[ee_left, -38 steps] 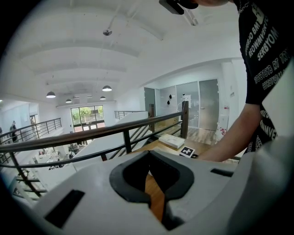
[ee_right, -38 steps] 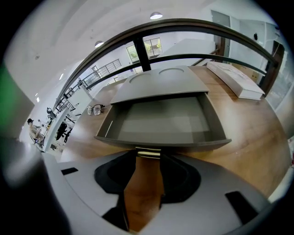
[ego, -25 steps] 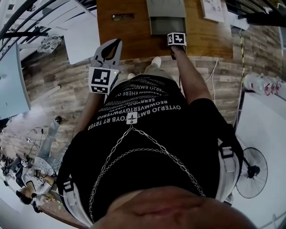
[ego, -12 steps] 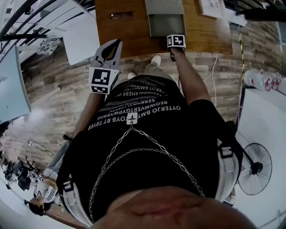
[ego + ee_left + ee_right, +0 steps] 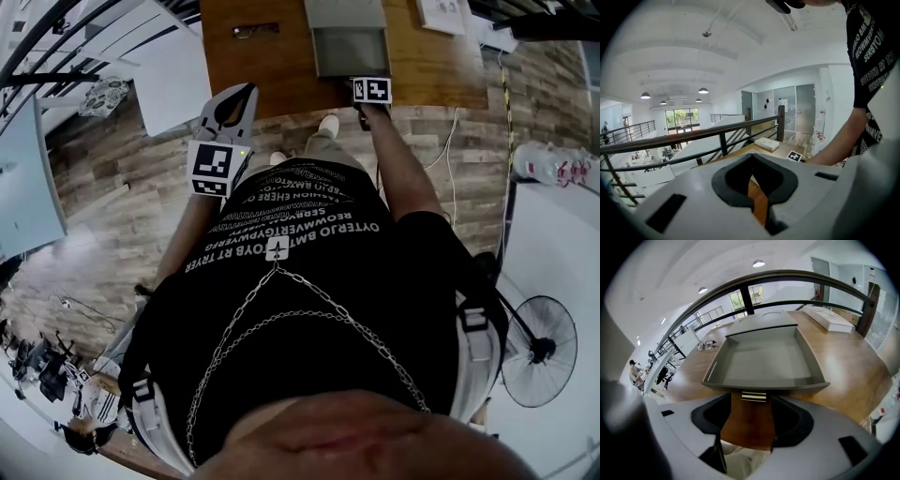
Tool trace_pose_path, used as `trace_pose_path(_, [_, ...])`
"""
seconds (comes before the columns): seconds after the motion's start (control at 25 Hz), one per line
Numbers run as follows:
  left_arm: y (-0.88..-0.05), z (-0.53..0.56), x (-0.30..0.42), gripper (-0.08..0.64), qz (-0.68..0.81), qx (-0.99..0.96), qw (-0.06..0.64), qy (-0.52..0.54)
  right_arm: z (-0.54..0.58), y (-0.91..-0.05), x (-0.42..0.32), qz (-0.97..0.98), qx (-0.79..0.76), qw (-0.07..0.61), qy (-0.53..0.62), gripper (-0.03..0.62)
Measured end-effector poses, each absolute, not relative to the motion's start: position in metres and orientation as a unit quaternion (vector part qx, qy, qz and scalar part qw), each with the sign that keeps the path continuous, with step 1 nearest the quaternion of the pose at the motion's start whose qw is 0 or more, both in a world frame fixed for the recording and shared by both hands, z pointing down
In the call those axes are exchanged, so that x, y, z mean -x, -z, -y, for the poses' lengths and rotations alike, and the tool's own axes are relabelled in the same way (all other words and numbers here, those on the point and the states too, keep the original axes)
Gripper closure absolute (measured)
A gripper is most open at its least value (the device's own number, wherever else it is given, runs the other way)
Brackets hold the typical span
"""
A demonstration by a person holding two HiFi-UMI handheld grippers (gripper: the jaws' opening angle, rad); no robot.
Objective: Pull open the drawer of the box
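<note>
R gripper [image 5: 750, 414] had just been opening its jaws, and in the head view its marker cube sat slightly nearer the person than a sec earlier. Jaws were spread wide w/ nothing pinched. The drawer's small metal handle [image 5: 753, 396] lay just ahead, btwn the tips but touching neither pad. The grey drawer [image 5: 764, 386] stood pulled well out of the box [image 5: 761, 327] on the wooden table [image 5: 843, 366], its tray bare inside. Glasses [image 5: 707, 346] lay on the table off to the left of the drawer. L gripper [image 5: 246, 89] hung apart at the table's edge, jaws pressed together, empty.
</note>
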State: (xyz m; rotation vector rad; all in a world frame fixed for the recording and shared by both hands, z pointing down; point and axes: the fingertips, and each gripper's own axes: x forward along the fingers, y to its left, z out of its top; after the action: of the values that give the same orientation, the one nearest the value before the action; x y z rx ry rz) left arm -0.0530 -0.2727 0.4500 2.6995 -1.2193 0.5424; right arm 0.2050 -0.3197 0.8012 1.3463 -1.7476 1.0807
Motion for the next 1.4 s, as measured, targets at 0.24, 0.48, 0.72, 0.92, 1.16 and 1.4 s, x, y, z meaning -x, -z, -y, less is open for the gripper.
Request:
trace_pose_path(0.24, [-0.448, 0.271, 0.064, 0.554, 0.406, -0.895, 0.063, -0.174, 0.304, -0.765, -0.219, 0.685, -0.542, 0.294, -0.389, 0.329])
trace_pose_path(0.48, [-0.436, 0.273, 0.078, 0.554, 0.412, -0.895, 0.048, -0.163, 0.305, -0.658, -0.216, 0.740, -0.593, 0.194, -0.251, 0.595])
trace_pose_path(0.72, [-0.425, 0.278, 0.084, 0.554, 0.413, -0.895, 0.033, -0.163, 0.300, -0.552, -0.194, 0.771, -0.605, 0.151, -0.127, 0.597])
trace_pose_path(0.92, [-0.410, 0.280, 0.089, 0.554, 0.414, -0.896, 0.008, -0.158, 0.281, -0.485, -0.167, 0.792, -0.591, 0.133, -0.073, 0.597])
trace_pose_path(1.16, [-0.384, 0.276, 0.103, 0.554, 0.417, -0.901, -0.005, -0.119, 0.245, -0.418, -0.141, 0.801, -0.586, 0.120, -0.013, 0.598])
trace_pose_path(1.4, [-0.355, 0.256, 0.096, 0.554, 0.400, -0.910, -0.043, -0.105, 0.221, -0.372, -0.126, 0.803, -0.584, 0.116, 0.023, 0.597])
